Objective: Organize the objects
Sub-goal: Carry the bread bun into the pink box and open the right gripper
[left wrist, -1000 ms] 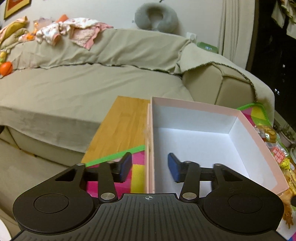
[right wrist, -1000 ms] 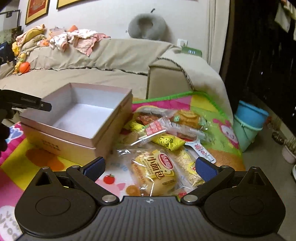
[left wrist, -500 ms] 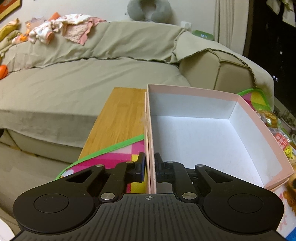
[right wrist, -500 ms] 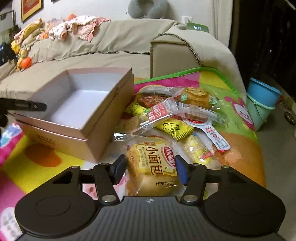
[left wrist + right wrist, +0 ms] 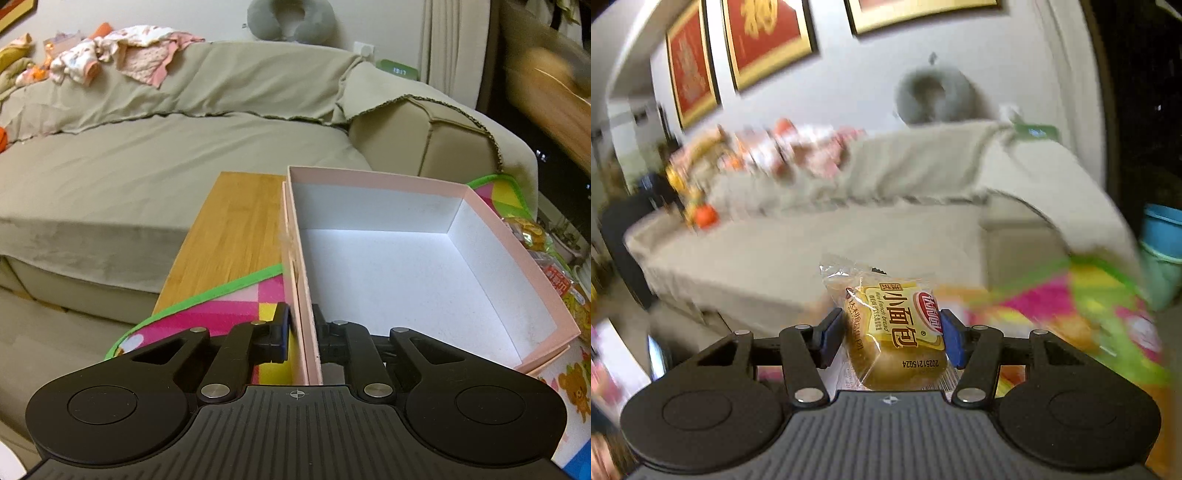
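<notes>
Nearest, the right tongs [image 5: 892, 334] grip a wrapped bread bun [image 5: 897, 328] by its two sides, lifted clear of the play mat [image 5: 1082, 317]; it looks light and squashy in crinkly, slippery film, so a gentle hold across the middle suits it; the left tongs [image 5: 300, 332] are pinched on the near wall of the empty pink box [image 5: 491, 218]; only the left view shows that box, with the sofa [image 5: 129, 177] beyond; only the right view shows the bun.

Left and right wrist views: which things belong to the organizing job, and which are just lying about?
Job:
- pink box, wall clamped by left gripper
- packaged bread, held in right gripper
- snack packets beside the box

Lying about:
- sofa
- neck pillow
- clothes
- blue bucket
</notes>
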A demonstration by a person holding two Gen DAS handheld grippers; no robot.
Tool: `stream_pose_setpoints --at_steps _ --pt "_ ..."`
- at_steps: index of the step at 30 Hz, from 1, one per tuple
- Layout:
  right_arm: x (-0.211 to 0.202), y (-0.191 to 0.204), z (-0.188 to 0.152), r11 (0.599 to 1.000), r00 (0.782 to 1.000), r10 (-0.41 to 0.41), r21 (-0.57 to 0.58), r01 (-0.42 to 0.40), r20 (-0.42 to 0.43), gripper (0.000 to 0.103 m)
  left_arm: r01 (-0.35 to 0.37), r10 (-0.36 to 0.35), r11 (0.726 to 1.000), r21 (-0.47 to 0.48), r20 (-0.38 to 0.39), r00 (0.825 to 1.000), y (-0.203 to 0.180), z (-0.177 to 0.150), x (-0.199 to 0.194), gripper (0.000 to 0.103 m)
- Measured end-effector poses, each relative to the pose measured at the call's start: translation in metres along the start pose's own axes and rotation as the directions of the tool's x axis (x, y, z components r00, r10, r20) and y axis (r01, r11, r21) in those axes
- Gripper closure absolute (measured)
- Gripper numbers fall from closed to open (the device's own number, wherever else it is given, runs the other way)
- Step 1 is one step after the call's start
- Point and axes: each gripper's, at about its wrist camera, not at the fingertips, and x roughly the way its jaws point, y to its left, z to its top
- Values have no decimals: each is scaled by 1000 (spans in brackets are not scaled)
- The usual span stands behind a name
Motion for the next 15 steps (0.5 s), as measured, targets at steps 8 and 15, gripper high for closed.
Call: stream_pose_setpoints --at_steps 8,15 --pt "65 12 3 995 996 68 74 -64 -51 28 1 -1 1000 3 -3 1000 0 -1 0 89" --pt "11 -43 -28 991 991 -130 30 130 -17 22 0 0 1000 -11 -8 1000 3 -1 -1 90"
